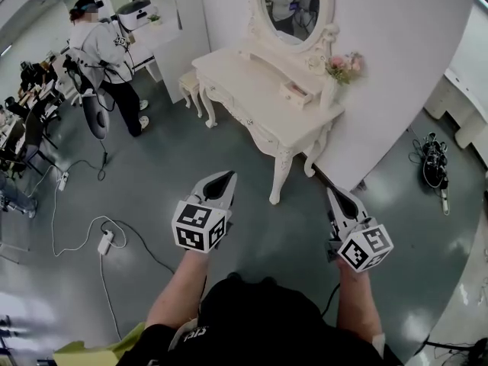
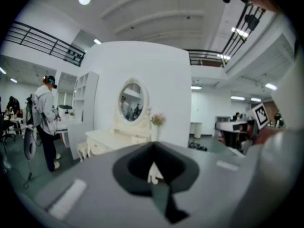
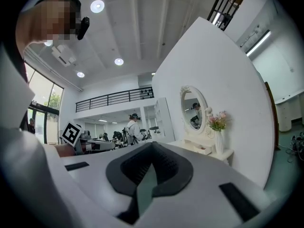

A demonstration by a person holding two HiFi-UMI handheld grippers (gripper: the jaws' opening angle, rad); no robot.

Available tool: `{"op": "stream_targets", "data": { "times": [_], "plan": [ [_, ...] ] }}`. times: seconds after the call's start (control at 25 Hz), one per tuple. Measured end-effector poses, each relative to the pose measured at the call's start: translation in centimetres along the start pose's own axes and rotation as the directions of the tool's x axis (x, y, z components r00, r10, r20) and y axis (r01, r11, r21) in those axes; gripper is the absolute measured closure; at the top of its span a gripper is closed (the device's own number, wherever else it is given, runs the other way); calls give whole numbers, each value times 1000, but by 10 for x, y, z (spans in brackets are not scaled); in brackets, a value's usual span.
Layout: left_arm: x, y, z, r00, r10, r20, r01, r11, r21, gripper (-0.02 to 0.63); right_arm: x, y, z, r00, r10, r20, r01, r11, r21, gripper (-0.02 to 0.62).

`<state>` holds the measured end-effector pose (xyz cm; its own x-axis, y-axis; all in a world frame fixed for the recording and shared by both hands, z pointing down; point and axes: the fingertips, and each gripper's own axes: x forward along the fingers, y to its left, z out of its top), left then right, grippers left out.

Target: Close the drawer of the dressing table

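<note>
Both claws are clenched with nothing between their jaws. The left claw (image 1: 230, 176) (image 2: 153, 145) and the right claw (image 1: 332, 192) (image 3: 152, 144) hang over the grey floor (image 1: 152, 174), well apart from the white dressing table (image 1: 244, 82) (image 2: 100, 139) (image 3: 224, 154) that stands against a white wall panel (image 1: 396, 59). The drawer (image 1: 296, 94) (image 3: 203, 148) is a small one set in the raised tier at the back of the tabletop, below the oval mirror (image 1: 293, 2) (image 2: 131, 100) (image 3: 194, 109). It is pulled out toward the tabletop's front edge, near the right-hand corner, where a vase of pink flowers (image 1: 339, 71) (image 2: 157, 121) (image 3: 218, 123) stands just beside it. In the head view the drawer lies ahead of both claws, with the table's front corner leg (image 1: 279, 175) between it and them. The right claw is the nearer of the two, roughly level with the tabletop's right end; the left claw is further out, off the tabletop's front edge. Neither touches the table. A small stool (image 1: 189, 87) sits at the table's far end, and a person (image 1: 103, 52) (image 2: 45, 115) stands beyond it.
</note>
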<state>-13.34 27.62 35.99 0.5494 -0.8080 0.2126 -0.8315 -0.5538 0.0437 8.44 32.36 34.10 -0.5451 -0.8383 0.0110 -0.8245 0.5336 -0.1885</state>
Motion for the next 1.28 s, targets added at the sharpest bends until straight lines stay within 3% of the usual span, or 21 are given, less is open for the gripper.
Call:
{"op": "stream_targets", "data": {
  "times": [0.28, 0.56, 1.28],
  "plan": [
    [9, -24, 2, 1000, -20, 1, 20, 1000, -12, 597, -22, -16, -2, 1000, -4, -8, 4, 1000, 14, 601],
    [34, -22, -1, 999, -36, 12, 37, 999, -40, 597, -16, -32, -7, 999, -16, -37, 16, 1000, 11, 601],
    [160, 73, 15, 994, -105, -5, 104, 993, -56, 597, 122, -97, -9, 996, -55, -67, 58, 997, 44, 601]
  ]
}}
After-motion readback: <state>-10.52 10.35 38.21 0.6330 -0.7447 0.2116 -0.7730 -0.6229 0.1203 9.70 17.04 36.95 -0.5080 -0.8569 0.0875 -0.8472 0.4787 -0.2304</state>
